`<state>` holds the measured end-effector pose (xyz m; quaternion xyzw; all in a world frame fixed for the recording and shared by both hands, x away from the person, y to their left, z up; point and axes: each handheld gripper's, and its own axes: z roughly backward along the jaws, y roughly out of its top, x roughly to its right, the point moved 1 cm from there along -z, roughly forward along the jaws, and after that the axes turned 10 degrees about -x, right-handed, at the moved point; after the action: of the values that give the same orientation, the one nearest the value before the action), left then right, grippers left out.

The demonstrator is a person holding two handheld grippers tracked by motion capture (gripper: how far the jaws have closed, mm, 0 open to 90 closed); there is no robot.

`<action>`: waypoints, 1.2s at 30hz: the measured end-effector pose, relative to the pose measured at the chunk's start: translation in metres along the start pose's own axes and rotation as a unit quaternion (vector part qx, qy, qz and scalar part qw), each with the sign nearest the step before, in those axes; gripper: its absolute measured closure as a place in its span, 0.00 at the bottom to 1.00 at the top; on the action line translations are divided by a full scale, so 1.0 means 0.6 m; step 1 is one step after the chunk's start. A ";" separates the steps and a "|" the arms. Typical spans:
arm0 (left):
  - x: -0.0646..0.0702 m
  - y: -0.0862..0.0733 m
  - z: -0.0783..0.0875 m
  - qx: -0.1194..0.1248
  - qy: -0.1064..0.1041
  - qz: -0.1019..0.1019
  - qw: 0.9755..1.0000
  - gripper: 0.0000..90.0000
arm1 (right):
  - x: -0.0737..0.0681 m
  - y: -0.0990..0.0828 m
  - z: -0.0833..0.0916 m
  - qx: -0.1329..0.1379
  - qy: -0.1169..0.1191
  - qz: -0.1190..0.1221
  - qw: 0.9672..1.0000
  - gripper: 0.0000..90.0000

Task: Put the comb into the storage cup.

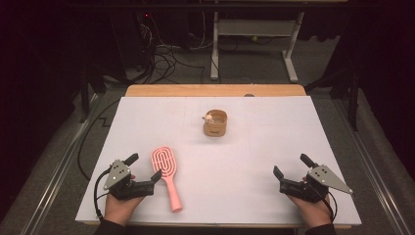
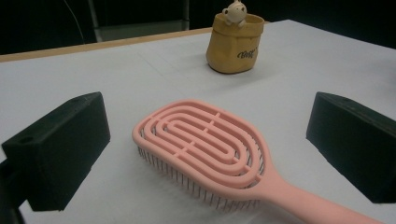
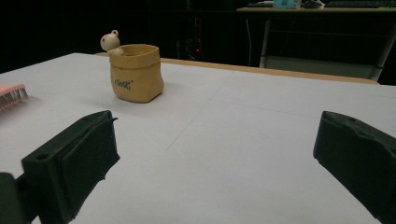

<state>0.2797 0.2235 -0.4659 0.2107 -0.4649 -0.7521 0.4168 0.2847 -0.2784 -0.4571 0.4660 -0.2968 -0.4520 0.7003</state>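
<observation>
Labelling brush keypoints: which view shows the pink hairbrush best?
Left gripper view: the pink hairbrush lies close between the open jaws, its head, slots and bristles sharp, though the handle end is cut off. The high view shows the whole brush small, beside the left gripper. The right gripper view catches just a bristled edge.
</observation>
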 end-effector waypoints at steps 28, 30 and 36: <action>-0.004 0.000 0.012 0.016 -0.015 -0.006 1.000 0.41 | -0.006 0.001 0.002 -0.005 -0.006 0.001 1.000 0.00; -0.004 0.000 0.012 0.014 -0.016 -0.007 1.000 0.47 | -0.006 0.001 0.002 -0.005 -0.006 0.000 1.000 0.00; -0.004 0.002 0.015 0.014 -0.018 -0.008 1.000 0.58 | -0.007 0.001 0.003 -0.004 -0.006 0.000 1.000 0.00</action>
<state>0.2752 0.2297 -0.4610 0.2060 -0.4812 -0.7526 0.3996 0.2819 -0.2753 -0.4559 0.4603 -0.2992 -0.4555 0.7008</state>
